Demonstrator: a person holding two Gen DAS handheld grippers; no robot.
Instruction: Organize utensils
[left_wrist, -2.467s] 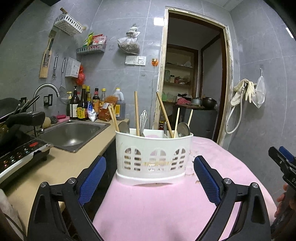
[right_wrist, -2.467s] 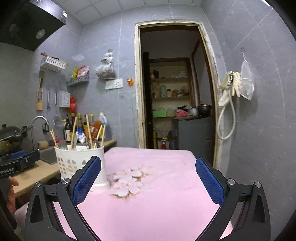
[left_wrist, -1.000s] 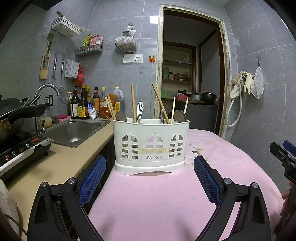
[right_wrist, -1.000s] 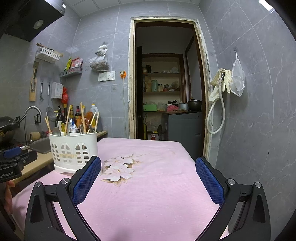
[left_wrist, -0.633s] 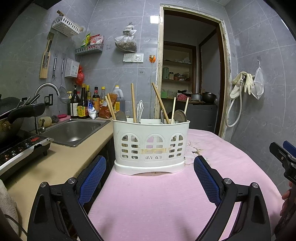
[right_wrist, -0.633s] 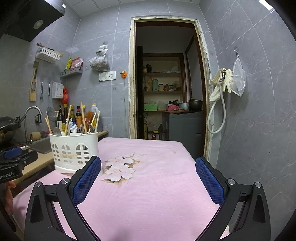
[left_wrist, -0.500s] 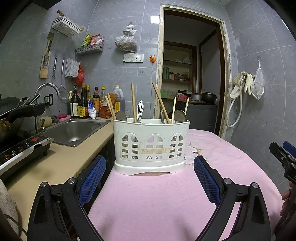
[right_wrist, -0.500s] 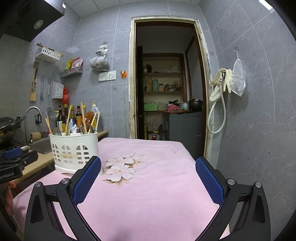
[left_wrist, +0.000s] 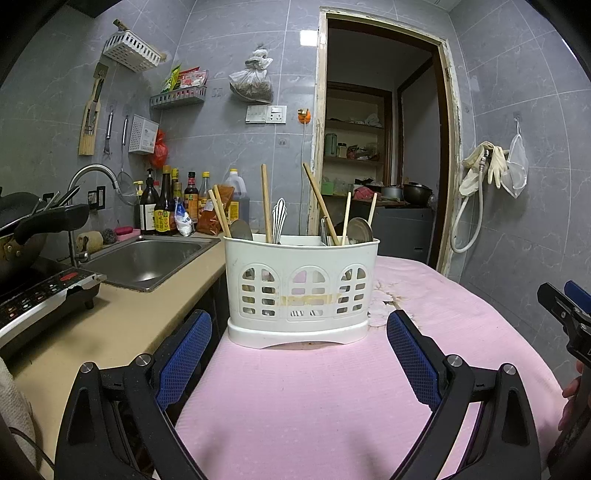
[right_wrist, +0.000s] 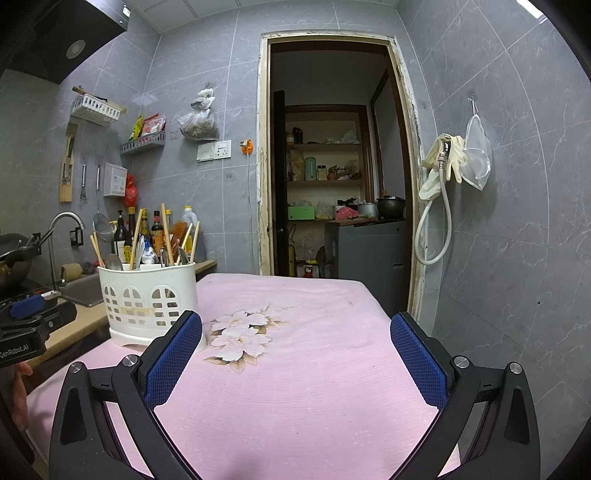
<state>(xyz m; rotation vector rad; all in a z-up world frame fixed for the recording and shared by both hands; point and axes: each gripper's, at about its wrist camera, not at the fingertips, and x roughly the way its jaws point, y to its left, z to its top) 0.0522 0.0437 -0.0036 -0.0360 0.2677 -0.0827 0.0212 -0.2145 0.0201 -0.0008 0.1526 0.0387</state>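
Observation:
A white plastic utensil holder (left_wrist: 301, 288) stands on the pink tablecloth (left_wrist: 314, 398), straight ahead of my left gripper (left_wrist: 299, 354). It holds several wooden chopsticks (left_wrist: 320, 203), metal spoons (left_wrist: 360, 230) and a metal fork handle (left_wrist: 279, 218), mixed across its compartments. My left gripper is open and empty, a short way in front of the holder. The holder also shows at the left in the right wrist view (right_wrist: 149, 299). My right gripper (right_wrist: 295, 354) is open and empty above the cloth, to the right of the holder.
A beige counter (left_wrist: 110, 321) with a steel sink (left_wrist: 147, 258), an induction cooker (left_wrist: 40, 295) and sauce bottles (left_wrist: 162, 206) lies left of the table. An open doorway (right_wrist: 332, 184) is behind. A grey tiled wall (right_wrist: 517, 221) stands close on the right.
Both views dipped and levelled about 2.5 s ago. Over the last second nothing has visibly moved; both grippers stay open.

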